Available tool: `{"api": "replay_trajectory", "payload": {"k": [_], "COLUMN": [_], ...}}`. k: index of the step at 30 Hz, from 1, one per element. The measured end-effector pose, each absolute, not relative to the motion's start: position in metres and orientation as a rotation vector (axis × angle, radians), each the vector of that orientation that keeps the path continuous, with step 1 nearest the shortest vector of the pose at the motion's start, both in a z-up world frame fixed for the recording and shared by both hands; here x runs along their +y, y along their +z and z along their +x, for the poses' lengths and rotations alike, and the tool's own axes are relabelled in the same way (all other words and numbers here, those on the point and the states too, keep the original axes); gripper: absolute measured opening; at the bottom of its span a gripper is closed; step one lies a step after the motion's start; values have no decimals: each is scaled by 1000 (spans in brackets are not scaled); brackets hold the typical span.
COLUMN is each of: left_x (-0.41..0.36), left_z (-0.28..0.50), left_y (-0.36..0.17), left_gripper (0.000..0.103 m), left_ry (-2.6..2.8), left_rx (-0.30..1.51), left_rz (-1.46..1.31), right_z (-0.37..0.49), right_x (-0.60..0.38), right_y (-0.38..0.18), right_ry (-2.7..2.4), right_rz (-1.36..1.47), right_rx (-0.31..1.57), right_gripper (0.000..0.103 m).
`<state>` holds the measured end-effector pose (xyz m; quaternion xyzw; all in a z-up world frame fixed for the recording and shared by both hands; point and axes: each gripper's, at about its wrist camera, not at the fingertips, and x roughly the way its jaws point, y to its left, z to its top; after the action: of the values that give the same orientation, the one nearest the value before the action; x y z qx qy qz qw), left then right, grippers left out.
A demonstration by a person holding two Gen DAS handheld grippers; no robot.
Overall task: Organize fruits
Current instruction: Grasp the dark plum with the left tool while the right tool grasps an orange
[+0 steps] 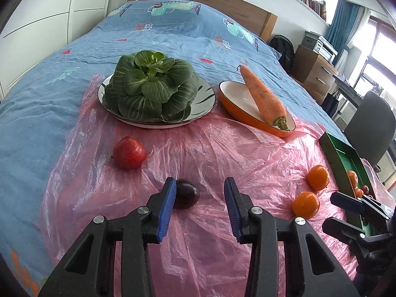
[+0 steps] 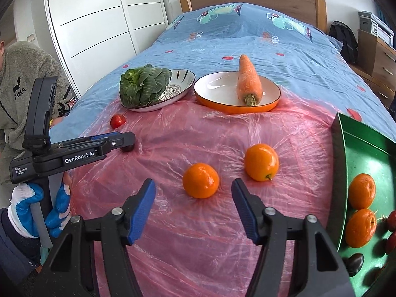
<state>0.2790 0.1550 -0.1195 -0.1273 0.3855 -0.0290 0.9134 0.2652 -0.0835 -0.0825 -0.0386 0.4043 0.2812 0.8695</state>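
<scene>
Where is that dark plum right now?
In the left wrist view the plum lies on the pink plastic, against the inner side of the open left gripper's left finger, below the apple.

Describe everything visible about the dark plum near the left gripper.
The plum is small, oval, dark purple-black with a smooth, slightly glossy skin. It lies on the crinkled pink plastic sheet, between the open jaws of the left gripper, close against the left blue pad; contact is unclear. It looks whole and unbruised.
</scene>
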Motion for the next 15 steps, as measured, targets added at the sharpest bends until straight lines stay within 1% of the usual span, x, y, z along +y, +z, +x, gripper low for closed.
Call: {"api": "replay_trajectory", "payload": {"k": [8, 11, 12, 13, 15], "left_x": [162, 161, 162, 163, 166], "left_z": [290, 291, 291, 292, 292], "left_y": [-136, -139, -139, -140, -140], "left_gripper": [35, 30, 28, 27, 23], "left_ry": [-31, -28, -29, -29, -29], "left_rx": [836, 838, 838, 839, 840], "left_rz": [-256, -246, -247, -250, -262], "right_z": [274, 277, 279, 279, 281], "right_x": [-76, -74, -74, -75, -74], "right_y": [-93, -99, -100, -101, -102], "right_ry": [590, 575, 573, 571, 569], "right_rz": [-98, -102, -98, -95, -89], "right_rx": [860, 879, 883, 886, 890], "right_gripper": [103, 103, 102, 97, 95]}}
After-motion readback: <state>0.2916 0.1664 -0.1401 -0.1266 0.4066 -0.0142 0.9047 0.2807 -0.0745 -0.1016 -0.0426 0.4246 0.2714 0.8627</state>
